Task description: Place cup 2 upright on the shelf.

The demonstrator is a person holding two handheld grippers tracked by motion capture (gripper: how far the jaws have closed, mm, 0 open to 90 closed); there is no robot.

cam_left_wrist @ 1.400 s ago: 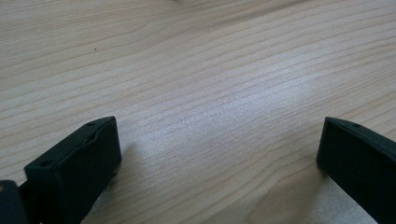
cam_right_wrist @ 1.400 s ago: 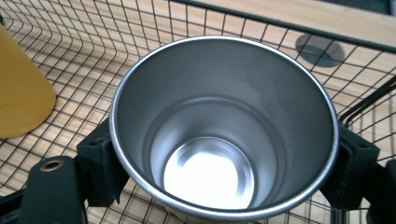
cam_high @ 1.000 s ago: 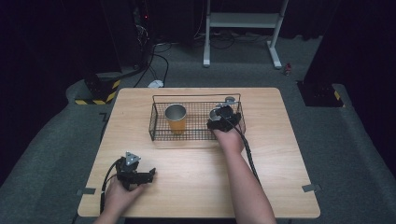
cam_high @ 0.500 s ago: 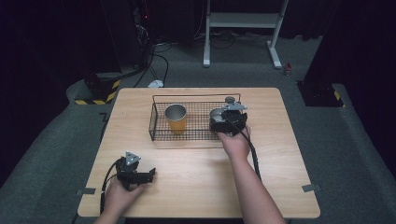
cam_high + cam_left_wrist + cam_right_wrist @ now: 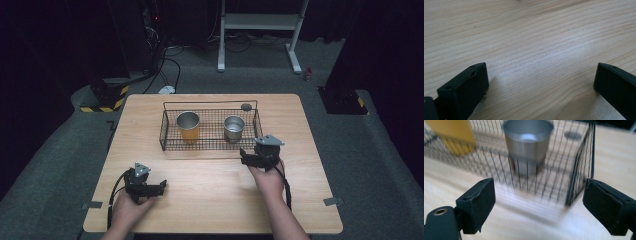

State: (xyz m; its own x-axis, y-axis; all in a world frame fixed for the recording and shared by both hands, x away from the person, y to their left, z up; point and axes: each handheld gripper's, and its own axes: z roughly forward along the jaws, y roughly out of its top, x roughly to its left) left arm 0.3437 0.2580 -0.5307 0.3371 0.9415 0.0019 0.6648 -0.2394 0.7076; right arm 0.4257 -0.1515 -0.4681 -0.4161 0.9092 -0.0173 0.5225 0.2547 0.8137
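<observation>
Dark floor and cables are surrounding the pale wooden counter [image 5: 210, 200], which is carrying a black wire basket [image 5: 165, 131] near its far edge.

On the person's right side, the right claw [image 5: 248, 158] is hovering just in front of the basket's near right corner, pointing toward the basket, with the hand behind it and the forearm coming from the bottom edge. Its jaws are standing wide apart and nothing is between them; in the right gripper view the right claw [image 5: 537, 202] is looking through the wire wall at the cup. Half a second ago this claw was at the basket, over the cup's place; now it is lying back outside, and the cup is standing free.

On the other side, the left claw [image 5: 159, 187] is resting low on the counter near the front left corner, jaws also apart and empty, in the same place as before.

Standing upright in the right part of the basket is the silver metal cup [image 5: 233, 128], open side up, with a narrower base. An orange cup [image 5: 188, 126] with a metal rim is standing in the left part, well apart from it.
</observation>
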